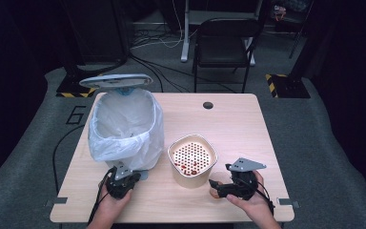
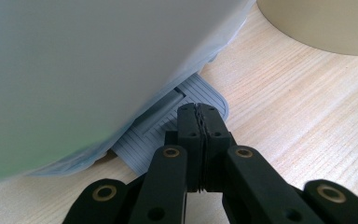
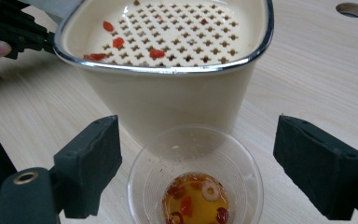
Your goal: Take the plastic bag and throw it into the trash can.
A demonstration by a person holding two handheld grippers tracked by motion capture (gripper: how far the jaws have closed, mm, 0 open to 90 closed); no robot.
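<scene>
In the high view the clear cup (image 1: 215,192) is mostly hidden behind the right gripper (image 1: 218,186), so only a small orange patch shows and its contents are too small to tell. In the right gripper view the cup's (image 3: 196,186) near rim is cut off by the bottom edge, just ahead of that gripper (image 3: 212,163). In the left gripper view the bin's bag (image 2: 88,65) above the left gripper (image 2: 200,116) is a blurred pale mass, and it covers the far part of the grey pedal (image 2: 168,126). The cream strainer pot (image 2: 321,23) is cut off at the top right corner.
</scene>
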